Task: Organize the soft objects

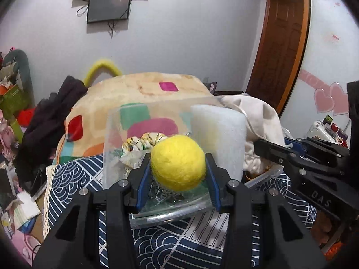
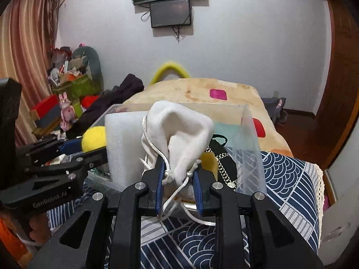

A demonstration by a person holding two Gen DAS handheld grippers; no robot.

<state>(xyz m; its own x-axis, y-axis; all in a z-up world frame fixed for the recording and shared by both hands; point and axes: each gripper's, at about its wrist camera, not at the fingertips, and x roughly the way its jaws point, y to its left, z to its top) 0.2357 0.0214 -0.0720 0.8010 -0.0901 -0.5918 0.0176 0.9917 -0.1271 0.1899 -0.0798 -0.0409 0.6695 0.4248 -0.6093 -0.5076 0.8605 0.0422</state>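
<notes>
My left gripper [image 1: 178,163] is shut on a yellow felt ball [image 1: 178,162] and holds it over the left part of a clear plastic box [image 1: 107,139]. A patterned cloth [image 1: 143,144] lies inside that part. A white foam block [image 1: 218,139] stands upright in the box as a divider. My right gripper [image 2: 178,172] is shut on a white drawstring pouch [image 2: 179,134] over the right part of the box [image 2: 251,148]. A black item with a gold chain [image 2: 224,168] and something yellow lie there. The ball [image 2: 94,137] and foam block [image 2: 123,143] also show at left in the right wrist view.
The box stands on a navy wave-patterned cloth [image 1: 71,174] with a lace edge. Behind is a bed with a patterned blanket [image 1: 143,92] and dark clothes [image 1: 51,121]. Clutter and toys [image 2: 67,94] fill the left side. A wooden door [image 1: 282,44] is at right.
</notes>
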